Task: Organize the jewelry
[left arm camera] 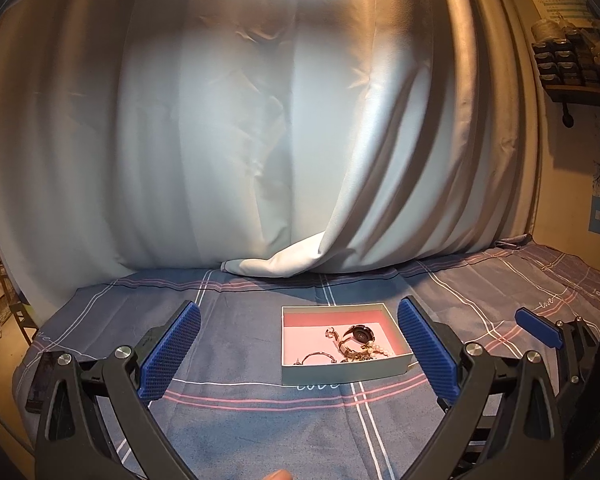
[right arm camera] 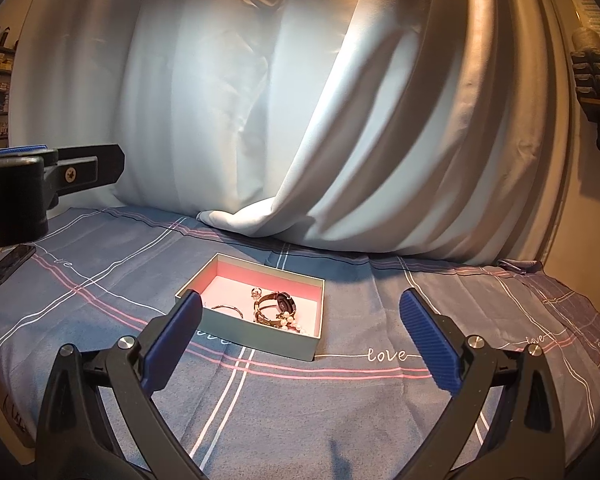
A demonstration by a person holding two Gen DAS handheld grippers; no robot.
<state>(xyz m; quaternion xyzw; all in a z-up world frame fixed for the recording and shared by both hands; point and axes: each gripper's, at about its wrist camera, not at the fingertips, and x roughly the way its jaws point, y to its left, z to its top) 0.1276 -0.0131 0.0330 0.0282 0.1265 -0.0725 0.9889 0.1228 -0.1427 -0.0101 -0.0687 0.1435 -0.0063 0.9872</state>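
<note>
Both grippers, left gripper [left arm camera: 298, 350] and right gripper [right arm camera: 300, 338], are held level with ribbed blue fingers [left arm camera: 171, 350] spread wide, nothing gripped; the rectangular pink-lined box [left arm camera: 342, 374] is seen ahead between them.

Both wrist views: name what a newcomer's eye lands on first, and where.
A shallow box with a pink lining sits mid-table on the plaid blue cloth, holding a heap of jewelry: a dark watch, a pearl strand and a thin bangle. Behind it hangs a brightly lit pale curtain. Both grippers, left gripper and right gripper, are open and empty.
</note>
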